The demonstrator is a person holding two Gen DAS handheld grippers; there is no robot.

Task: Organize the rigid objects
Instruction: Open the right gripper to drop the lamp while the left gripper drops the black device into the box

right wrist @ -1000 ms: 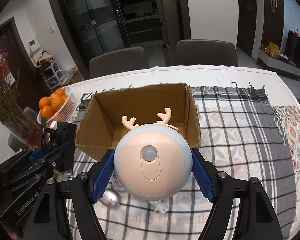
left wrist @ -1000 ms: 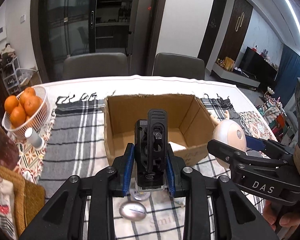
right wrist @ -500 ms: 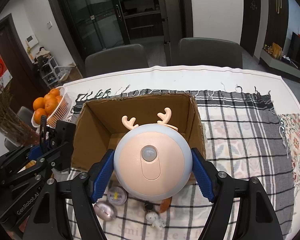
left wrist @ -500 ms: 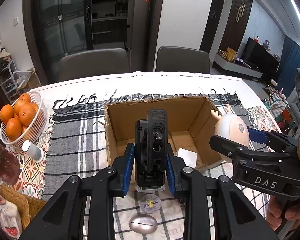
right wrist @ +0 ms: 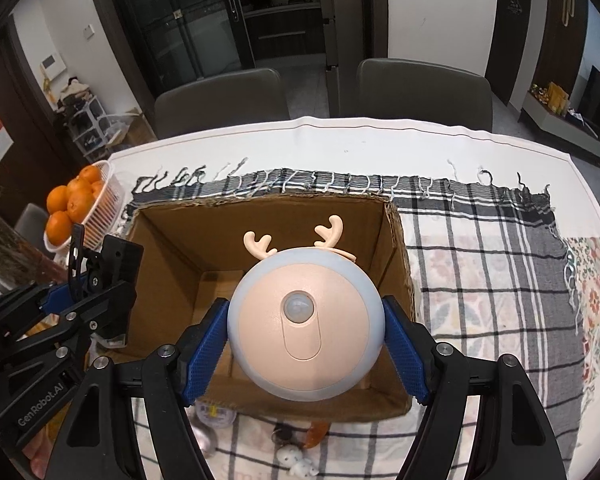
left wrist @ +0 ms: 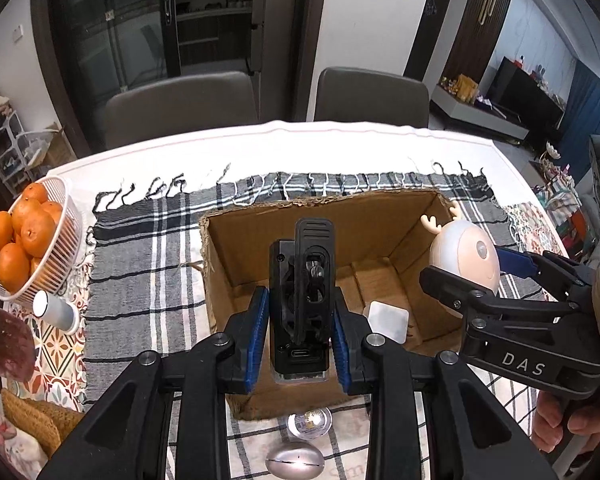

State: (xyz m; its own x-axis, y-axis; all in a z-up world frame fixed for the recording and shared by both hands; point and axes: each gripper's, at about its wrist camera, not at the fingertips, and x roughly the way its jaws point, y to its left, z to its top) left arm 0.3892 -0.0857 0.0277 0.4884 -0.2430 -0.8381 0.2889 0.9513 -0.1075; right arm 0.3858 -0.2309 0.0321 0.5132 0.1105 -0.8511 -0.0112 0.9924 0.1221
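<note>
Deer lamp (right wrist: 304,328) over cardboard box (right wrist: 396,248)

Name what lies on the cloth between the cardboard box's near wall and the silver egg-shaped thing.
A small round clear-rimmed disc lies there, just outside the cardboard box and ahead of the silver egg-shaped thing. The left wrist view shows it.

This is a home, in its dining area. A tabletop (right wrist: 380,140) under a white cover and a fringed plaid cloth (right wrist: 480,248) has two padded chairs (right wrist: 424,92) behind it. A basket of oranges (left wrist: 24,240) stands at its side. Glass-fronted dark cabinets (right wrist: 204,20) line the wall, and a television console (left wrist: 528,92) shows in the adjoining living room.
</note>
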